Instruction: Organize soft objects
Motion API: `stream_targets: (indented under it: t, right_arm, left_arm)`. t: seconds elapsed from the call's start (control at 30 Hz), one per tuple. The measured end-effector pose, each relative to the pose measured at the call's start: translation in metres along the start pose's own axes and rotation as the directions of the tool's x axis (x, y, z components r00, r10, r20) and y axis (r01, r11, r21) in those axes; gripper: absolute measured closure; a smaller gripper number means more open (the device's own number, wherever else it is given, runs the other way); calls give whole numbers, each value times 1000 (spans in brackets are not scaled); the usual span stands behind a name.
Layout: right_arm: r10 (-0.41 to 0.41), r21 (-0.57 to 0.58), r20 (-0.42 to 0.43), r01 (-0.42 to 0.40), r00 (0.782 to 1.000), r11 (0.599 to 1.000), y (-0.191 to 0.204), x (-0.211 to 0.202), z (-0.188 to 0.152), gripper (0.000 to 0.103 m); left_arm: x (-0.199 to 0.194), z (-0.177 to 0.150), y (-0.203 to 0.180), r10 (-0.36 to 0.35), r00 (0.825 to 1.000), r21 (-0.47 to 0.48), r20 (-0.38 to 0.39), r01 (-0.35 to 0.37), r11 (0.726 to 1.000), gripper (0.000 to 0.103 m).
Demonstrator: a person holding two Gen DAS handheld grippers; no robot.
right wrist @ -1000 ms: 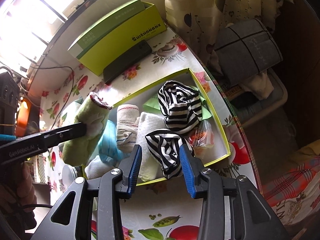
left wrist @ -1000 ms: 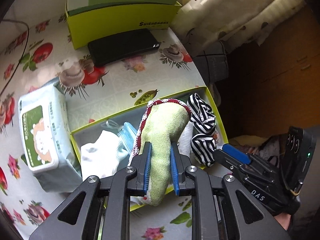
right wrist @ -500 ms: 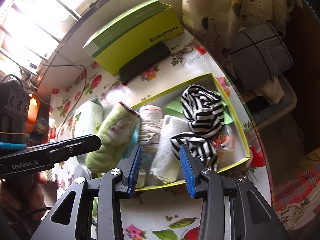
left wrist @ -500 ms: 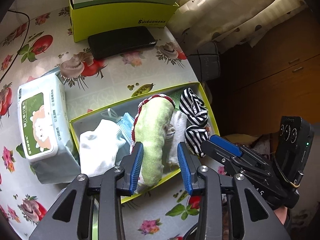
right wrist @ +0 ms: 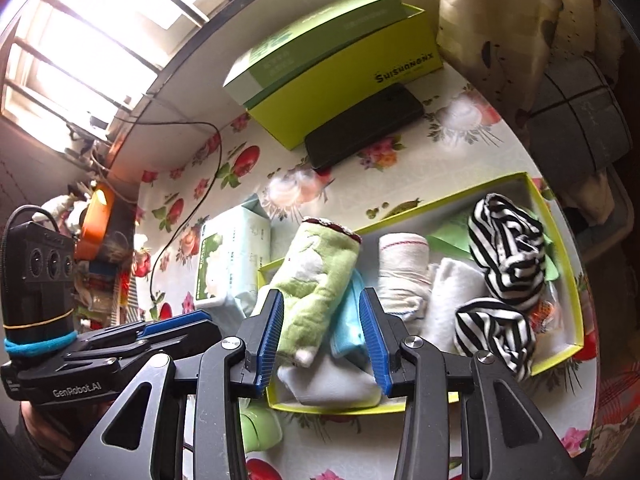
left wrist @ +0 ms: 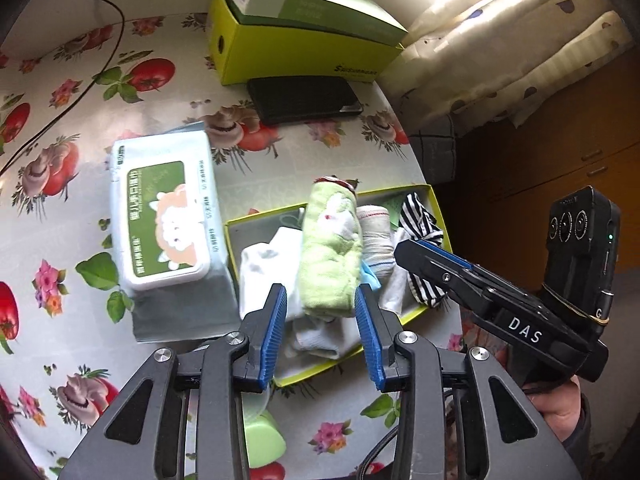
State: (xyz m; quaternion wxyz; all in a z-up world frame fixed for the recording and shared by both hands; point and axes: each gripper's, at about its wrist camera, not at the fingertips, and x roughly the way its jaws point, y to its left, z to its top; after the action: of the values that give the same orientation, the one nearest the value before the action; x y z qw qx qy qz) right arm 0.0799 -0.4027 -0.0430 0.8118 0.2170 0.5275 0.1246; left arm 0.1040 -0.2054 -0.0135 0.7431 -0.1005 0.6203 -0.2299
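Note:
A yellow-green tray (left wrist: 435, 208) (right wrist: 576, 304) on the flowered table holds soft things. A green plush towel roll (left wrist: 328, 256) (right wrist: 316, 280) lies in it over white socks (left wrist: 260, 268) and a blue face mask (right wrist: 348, 328). Beside it lie a white rolled cloth (right wrist: 402, 272) and striped black-and-white socks (right wrist: 504, 248). My left gripper (left wrist: 320, 336) is open, pulled back above the roll. My right gripper (right wrist: 322, 340) is open and empty near the tray's front, also seen in the left wrist view (left wrist: 440, 264).
A pack of wet wipes (left wrist: 164, 220) lies left of the tray. A black phone (left wrist: 304, 98) and a green box (left wrist: 304, 36) sit at the back. A green object (left wrist: 264, 440) lies near the front edge. The table drops off on the right.
My left gripper opened and let the green roll down into the tray, then drew back. My right gripper drew back from the striped sock and shifted left.

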Motion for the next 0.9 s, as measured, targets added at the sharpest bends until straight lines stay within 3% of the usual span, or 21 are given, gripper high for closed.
stream_targets:
  t: [0.23,0.47,0.67,0.7,0.73,0.77,0.9]
  right_arm:
    - [-69,-44,-83,66,994,997,23,43,2,57]
    - [-158,-53,-92,153,983,987,37,53,-7,48]
    - [-161,-53,-130,155,978,987,35,65,-11,44]
    - [-160,-57,-135,153,978,987,36,66,-12,47]
    - [-166,-68,-137,158,977,985,35,65,-12,60]
    - [-170,-82,-140,160,975,984,35,64,-12,65]
    - [-198,-158,-154,174,968,972,37,58,-12,75]
  left_arm:
    - [-20,-1,30,30,998,-67,53,-27,997,66]
    - [-24,-2,45,35,998,-101,61,-29,994,66]
    - [-25,-2,49,32,998,-101,62,-26,995,66]
    - [-25,-3,49,31,998,-99,62,-25,995,66]
    - [-25,-3,49,30,998,-98,62,-24,995,66]
    - [-26,-3,49,29,998,-98,62,-23,995,66]
    - [-26,-3,49,20,998,-99,66,-14,995,66]
